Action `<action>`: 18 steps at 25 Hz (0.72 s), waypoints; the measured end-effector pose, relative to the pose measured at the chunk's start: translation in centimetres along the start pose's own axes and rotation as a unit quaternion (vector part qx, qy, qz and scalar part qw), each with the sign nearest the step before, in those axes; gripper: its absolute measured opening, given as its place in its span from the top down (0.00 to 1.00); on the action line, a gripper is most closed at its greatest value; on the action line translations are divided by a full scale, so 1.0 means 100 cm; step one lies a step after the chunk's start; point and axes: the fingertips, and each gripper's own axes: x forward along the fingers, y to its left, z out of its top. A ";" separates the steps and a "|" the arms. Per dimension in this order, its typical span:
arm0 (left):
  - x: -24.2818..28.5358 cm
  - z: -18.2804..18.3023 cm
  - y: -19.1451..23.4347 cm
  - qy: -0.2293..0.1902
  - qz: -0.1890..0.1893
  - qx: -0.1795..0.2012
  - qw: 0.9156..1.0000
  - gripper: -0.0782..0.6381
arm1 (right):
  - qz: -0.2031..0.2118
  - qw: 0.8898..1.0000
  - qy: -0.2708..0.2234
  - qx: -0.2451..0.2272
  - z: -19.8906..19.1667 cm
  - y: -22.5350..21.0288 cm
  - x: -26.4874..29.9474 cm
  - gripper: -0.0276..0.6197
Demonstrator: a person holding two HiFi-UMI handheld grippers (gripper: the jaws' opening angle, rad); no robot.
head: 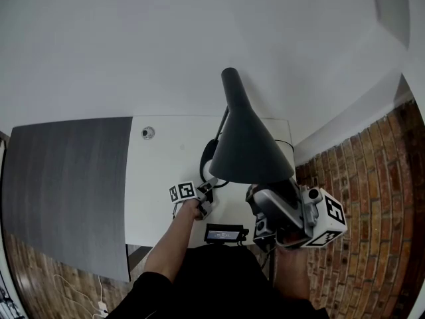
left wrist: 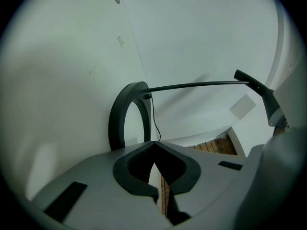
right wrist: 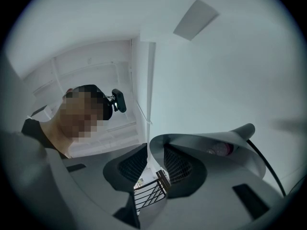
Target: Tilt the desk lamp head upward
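the dark grey cone-shaped lamp head (head: 247, 145) hung tilted near the desk's (head: 166, 158) right edge, its rim clamped by the right gripper (head: 269, 198); the left gripper (head: 207, 188) sat fingers together, empty, by the ring base (left wrist: 115, 121).

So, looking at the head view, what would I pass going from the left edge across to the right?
From the left: dark grey tabletop → small round fitting → left gripper → lamp shade → right gripper, clamped on the shade's rim → brick floor.
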 end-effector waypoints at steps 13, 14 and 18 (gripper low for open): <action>-0.001 0.001 0.000 0.000 0.002 0.000 1.000 0.88 | 0.000 0.999 -0.030 0.022 0.016 0.000 0.012 0.78; -0.001 0.001 0.000 0.000 0.002 0.000 1.000 0.88 | -0.001 0.999 -0.032 0.024 0.016 0.000 0.012 0.78; -0.001 0.000 0.000 0.001 0.002 0.000 1.000 0.88 | -0.003 0.999 -0.039 0.029 0.021 -0.001 0.015 0.78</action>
